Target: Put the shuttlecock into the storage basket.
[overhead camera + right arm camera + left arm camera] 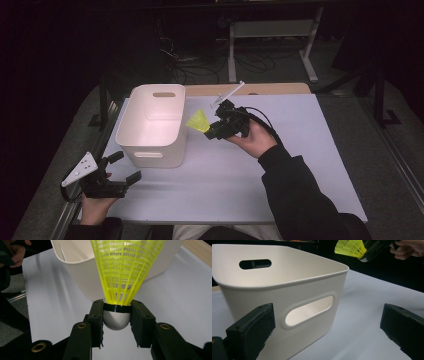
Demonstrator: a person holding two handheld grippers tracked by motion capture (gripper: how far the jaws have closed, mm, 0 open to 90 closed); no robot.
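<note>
Shuttlecock's (125, 272) silver-grey cap between right gripper (116, 320) pads, close up.

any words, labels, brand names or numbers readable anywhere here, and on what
None can be read.
White bin: plain walls and handle cut-outs, no label or mark.
Yellow shuttlecock: plain mesh skirt, black band and grey cap, no print, held in the right tongs.
Left tongs: black pads bare, no writing.
White table: blank surface.

My left claw (131, 170) gapes wide at lower left of the frame; my right claw (212, 131), clamped, hangs mid-frame.
</note>
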